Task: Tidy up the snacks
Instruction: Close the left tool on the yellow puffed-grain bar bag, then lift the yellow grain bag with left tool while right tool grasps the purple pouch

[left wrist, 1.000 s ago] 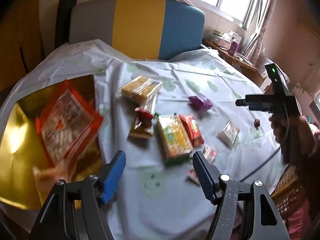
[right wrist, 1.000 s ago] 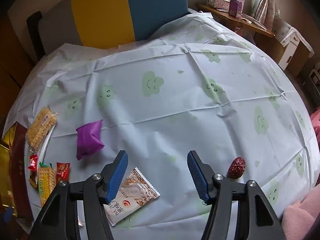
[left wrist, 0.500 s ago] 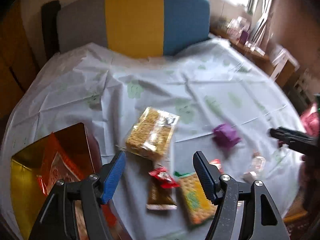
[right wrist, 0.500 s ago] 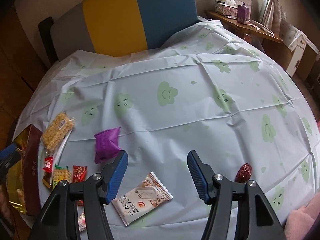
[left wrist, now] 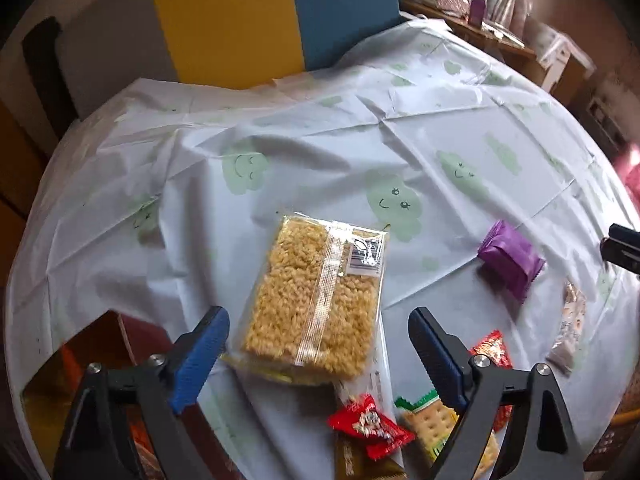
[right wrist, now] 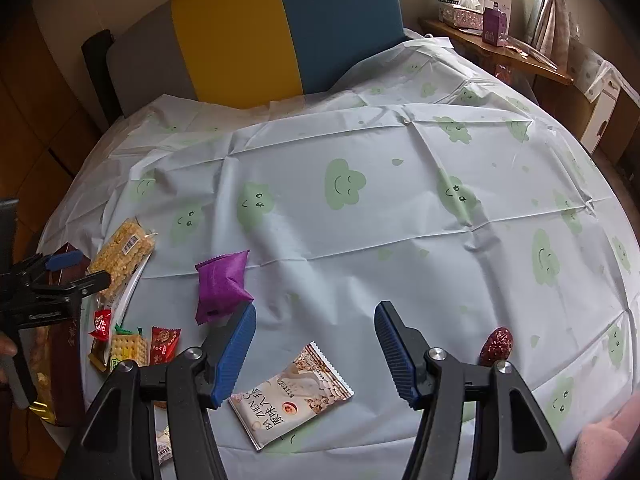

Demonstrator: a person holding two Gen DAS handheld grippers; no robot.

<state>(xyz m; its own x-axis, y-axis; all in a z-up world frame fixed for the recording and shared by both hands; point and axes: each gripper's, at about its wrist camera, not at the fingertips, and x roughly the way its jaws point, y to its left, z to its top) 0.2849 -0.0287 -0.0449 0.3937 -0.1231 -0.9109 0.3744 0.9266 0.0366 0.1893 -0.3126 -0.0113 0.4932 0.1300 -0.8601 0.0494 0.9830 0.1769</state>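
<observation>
Left gripper (left wrist: 318, 346) has its jaws wide apart, empty, lined up on the clear-wrapped noodle-cake pack (left wrist: 320, 300). The pack lies flat near the left edge of the tabletop (right wrist: 400, 220), straight ahead of the jaws and partly between the blue pads (left wrist: 200, 356). Its long axis runs roughly along my approach line, leaning slightly right at the far end, so the jaws would span its short width. I judge that's the right grip orientation; the opening looks wide enough but not by much.

Right gripper (right wrist: 316, 354) also has jaws apart, holding nothing, hovering over the near edge above the white sachet (right wrist: 292, 394). It's well away from the pack, so the left is clearly the nearer one.

The pack's near end overlaps a long clear wrapper, with the red candy (left wrist: 370, 426) and cracker pack (left wrist: 430, 420) just below. Risk: catching that wrapper on closing. The box (right wrist: 60, 344) at the left edge is probably the destination.
</observation>
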